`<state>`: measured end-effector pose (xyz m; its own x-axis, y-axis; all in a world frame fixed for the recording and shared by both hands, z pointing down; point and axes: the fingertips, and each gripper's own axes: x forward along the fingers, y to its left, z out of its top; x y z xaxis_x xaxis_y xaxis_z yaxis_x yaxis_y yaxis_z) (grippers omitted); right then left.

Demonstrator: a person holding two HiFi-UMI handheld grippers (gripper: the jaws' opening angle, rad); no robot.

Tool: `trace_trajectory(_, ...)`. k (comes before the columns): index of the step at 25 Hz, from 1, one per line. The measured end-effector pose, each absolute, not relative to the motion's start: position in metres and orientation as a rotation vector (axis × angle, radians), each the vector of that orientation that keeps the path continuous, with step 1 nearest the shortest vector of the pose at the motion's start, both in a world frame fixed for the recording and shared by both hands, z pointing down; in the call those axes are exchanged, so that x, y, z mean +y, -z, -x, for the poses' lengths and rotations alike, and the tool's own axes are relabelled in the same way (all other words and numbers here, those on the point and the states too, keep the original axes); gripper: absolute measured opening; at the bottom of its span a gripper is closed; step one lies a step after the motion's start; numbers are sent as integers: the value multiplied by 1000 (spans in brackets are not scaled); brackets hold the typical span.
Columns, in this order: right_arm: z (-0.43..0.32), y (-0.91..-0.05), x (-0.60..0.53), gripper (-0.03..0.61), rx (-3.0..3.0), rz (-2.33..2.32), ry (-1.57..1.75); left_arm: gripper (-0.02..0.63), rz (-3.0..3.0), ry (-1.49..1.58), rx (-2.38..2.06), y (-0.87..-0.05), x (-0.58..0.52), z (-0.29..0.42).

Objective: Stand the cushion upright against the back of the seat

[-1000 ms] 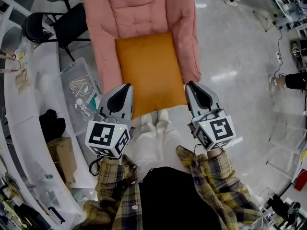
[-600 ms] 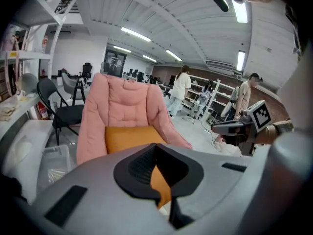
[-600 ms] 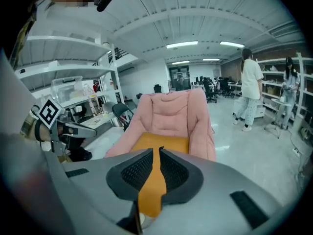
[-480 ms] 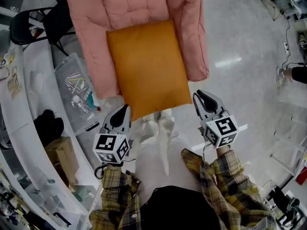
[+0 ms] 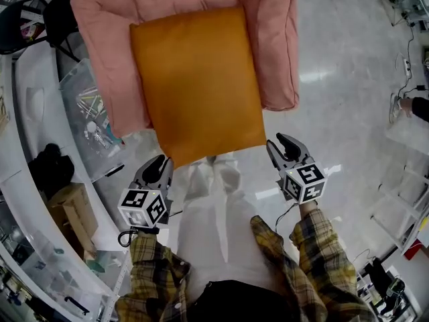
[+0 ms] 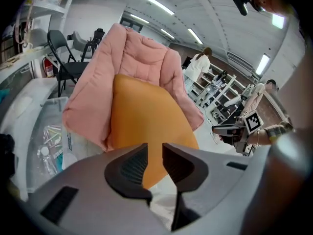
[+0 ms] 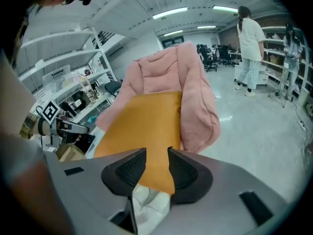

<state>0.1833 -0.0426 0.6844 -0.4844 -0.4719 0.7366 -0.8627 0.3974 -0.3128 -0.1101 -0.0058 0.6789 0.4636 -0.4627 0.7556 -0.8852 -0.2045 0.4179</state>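
An orange cushion (image 5: pixel 198 79) lies flat on the seat of a pink padded chair (image 5: pixel 100 45), and its near edge hangs over the seat's front. My left gripper (image 5: pixel 159 161) sits just off the near left corner, my right gripper (image 5: pixel 281 141) just off the near right corner. Both pairs of jaws have just been opening. In the left gripper view the cushion (image 6: pixel 146 121) shows in the gap of the left gripper (image 6: pixel 154 151). In the right gripper view its corner (image 7: pixel 142 126) shows in the gap of the right gripper (image 7: pixel 156 155). No pad presses on it.
A clear plastic bin (image 5: pixel 87 109) of small items stands left of the chair. Beside it runs a curved white table (image 5: pixel 27 173) with a cardboard box (image 5: pixel 70 213). A black chair (image 5: pixel 33 25) stands far left. A person (image 7: pixel 249 48) stands in the background. Shiny floor lies to the right.
Both grippers dropped from beside the cushion's sides to its near corners, and their jaws opened. The head view moved closer, so the cushion looks larger.
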Motion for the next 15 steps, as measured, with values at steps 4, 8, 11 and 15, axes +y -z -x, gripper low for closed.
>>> trace_trajectory(4, -188, -722, -29, 163, -2080, -1040, -956, 139, -1817, -676, -1076, -710, 13, 112)
trace_trajectory(8, -192, -755, -11, 183, -2047, -918, -952, 182, -1796, -730, -1026, -735, 34, 111)
trace_trajectory(11, -194, -777, -1, 190, -2015, -865, -963, 190, -1781, -775, -1004, -751, 45, 110)
trace_trajectory(15, -195, -802, 5, 195, -1981, -800, -947, 202, -1745, -801, -1004, -770, 51, 109)
